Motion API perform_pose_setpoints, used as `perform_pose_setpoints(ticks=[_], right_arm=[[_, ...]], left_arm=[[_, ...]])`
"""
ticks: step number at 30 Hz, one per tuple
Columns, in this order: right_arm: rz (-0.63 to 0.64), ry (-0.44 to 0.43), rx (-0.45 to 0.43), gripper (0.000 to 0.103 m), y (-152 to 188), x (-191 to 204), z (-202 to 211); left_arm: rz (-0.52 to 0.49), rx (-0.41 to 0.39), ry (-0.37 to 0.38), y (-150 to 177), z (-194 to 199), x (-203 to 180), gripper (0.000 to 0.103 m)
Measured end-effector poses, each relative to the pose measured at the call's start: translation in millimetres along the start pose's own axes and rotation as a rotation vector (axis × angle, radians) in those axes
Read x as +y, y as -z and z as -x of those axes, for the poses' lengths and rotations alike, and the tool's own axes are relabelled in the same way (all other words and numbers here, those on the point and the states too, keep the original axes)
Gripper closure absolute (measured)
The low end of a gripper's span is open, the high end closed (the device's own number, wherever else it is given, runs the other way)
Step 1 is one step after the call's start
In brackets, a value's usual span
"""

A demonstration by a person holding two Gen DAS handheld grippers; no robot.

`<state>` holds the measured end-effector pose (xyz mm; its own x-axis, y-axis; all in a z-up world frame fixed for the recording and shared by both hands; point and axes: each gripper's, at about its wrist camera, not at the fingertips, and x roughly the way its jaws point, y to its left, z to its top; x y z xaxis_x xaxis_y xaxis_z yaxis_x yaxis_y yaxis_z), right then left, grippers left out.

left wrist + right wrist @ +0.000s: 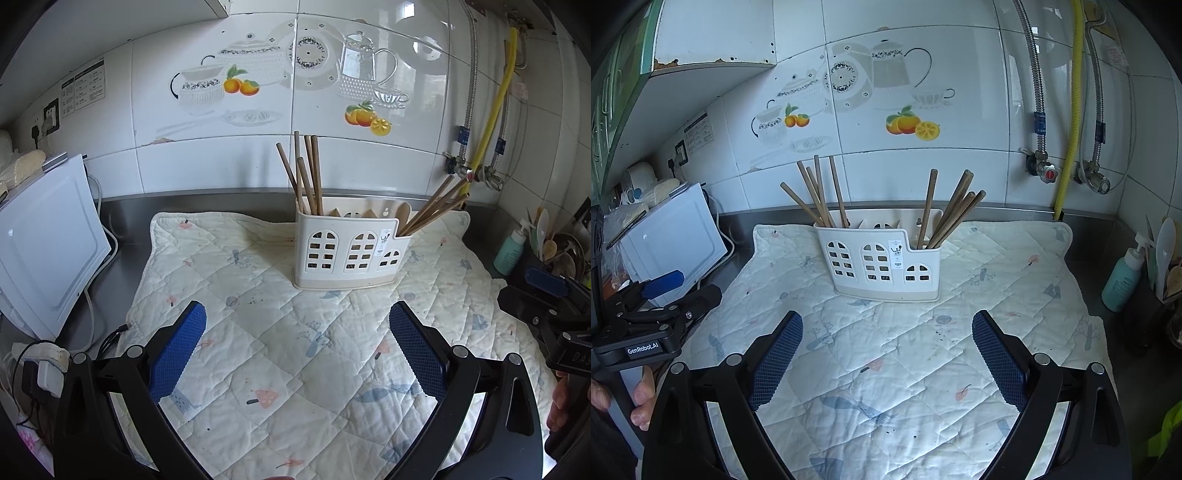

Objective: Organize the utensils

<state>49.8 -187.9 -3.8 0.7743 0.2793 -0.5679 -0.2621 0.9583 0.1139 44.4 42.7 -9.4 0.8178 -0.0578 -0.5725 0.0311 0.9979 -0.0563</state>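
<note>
A white plastic utensil holder [345, 251] [884, 260] with window-shaped cutouts stands on a quilted mat [280, 350] [905, 369]. Several brown chopsticks [304, 173] [818, 192] stand in its left compartment and several more chopsticks [436, 206] [955, 206] lean in its right one. A wooden spoon [403, 212] shows in the middle part. My left gripper [297, 317] is open and empty, above the mat in front of the holder. My right gripper [887, 325] is open and empty too, also short of the holder.
A white appliance [44, 243] [670, 236] with cables stands at the left. A teal pump bottle [511, 251] [1123, 277] and a utensil pot [561, 254] stand at the right. Pipes and valves [1047, 171] run down the tiled wall.
</note>
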Motion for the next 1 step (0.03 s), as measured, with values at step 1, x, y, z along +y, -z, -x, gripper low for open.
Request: perform_pose_setpoints(ticks=[1], right_arm=[[-0.001,0.001,0.0,0.013,0.2,-0.5,-0.2]], left_arm=[[-0.001,0.001,0.0,-0.1,0.0,-0.3,0.005]])
